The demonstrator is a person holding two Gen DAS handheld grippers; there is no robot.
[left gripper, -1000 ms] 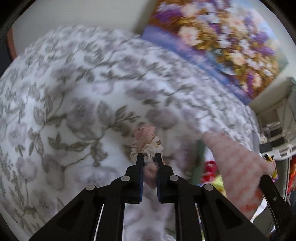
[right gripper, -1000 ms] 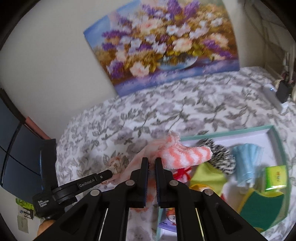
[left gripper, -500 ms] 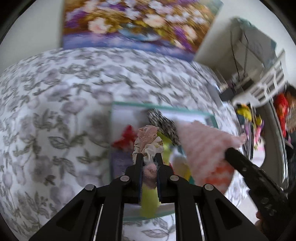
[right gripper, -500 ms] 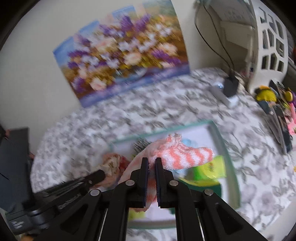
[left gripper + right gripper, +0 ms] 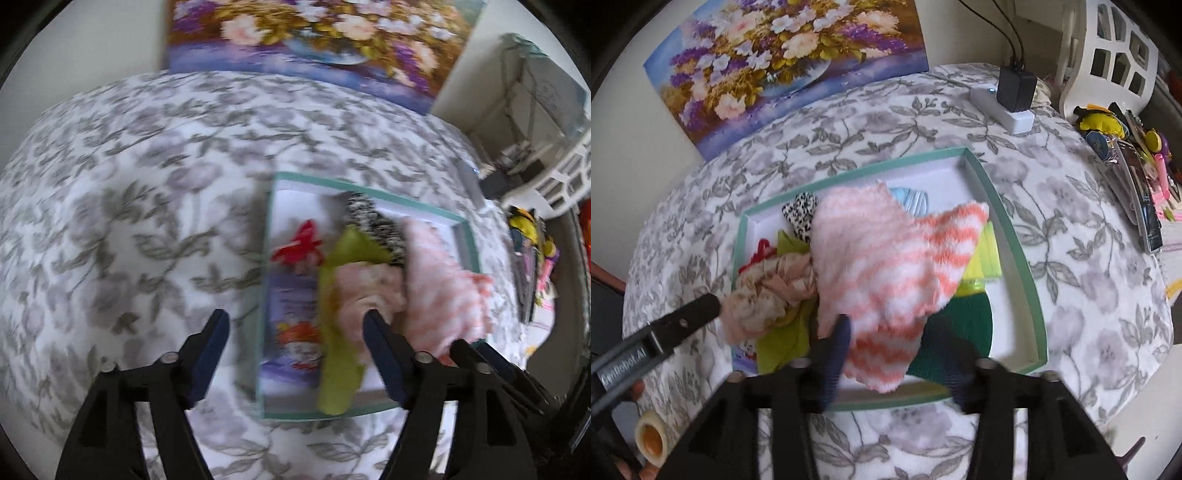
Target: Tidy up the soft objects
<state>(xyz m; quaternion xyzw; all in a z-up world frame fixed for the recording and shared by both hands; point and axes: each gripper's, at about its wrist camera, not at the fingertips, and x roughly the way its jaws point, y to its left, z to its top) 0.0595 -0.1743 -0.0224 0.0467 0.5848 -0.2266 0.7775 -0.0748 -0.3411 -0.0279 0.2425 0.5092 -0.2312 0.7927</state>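
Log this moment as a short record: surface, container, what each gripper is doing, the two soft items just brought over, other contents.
surface: floral cloth
container: teal-rimmed tray
left gripper: fingers have just been opening; nothing pinched between them
right gripper: fingers have just been opening; sock lies between them, no longer pinched
striped sock: pink and white, fuzzy, dropping over the tray
scrunchie: peach, at the tray's left side, by the left gripper's tip
other contents: leopard-print item, light blue item, green cloth
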